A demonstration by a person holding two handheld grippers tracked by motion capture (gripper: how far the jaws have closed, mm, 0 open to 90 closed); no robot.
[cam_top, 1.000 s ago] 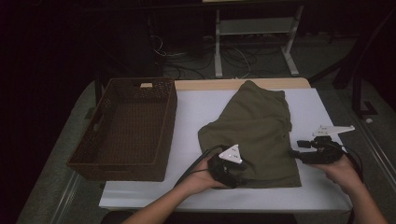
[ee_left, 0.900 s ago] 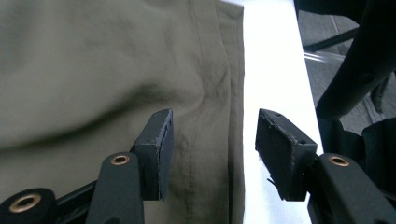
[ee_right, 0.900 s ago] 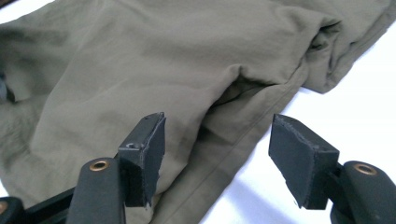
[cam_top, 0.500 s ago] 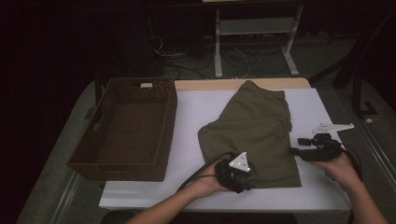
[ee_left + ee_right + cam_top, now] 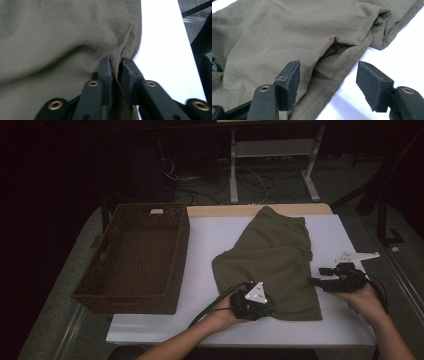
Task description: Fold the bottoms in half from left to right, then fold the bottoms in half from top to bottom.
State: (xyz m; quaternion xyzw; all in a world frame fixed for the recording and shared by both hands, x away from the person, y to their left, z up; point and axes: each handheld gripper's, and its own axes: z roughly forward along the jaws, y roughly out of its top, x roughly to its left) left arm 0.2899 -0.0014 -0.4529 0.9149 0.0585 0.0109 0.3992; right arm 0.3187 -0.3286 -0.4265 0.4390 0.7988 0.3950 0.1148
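An olive-green garment (image 5: 272,260) lies folded on the white table (image 5: 210,245), right of centre. My left gripper (image 5: 260,307) is at its near edge. In the left gripper view the jaws are shut on a pinch of the olive cloth (image 5: 75,45), and my left gripper (image 5: 115,70) holds it by the hem. My right gripper (image 5: 316,281) sits at the garment's right edge. In the right gripper view my right gripper (image 5: 329,75) stands open, one jaw over the cloth (image 5: 287,35) and one over bare table.
A dark brown wicker basket (image 5: 135,257) stands on the left part of the table. A metal stand (image 5: 270,155) and cables sit on the floor behind. White table surface shows between basket and garment and along the near edge.
My left gripper has slid right along the garment's near edge. The right gripper has barely moved.
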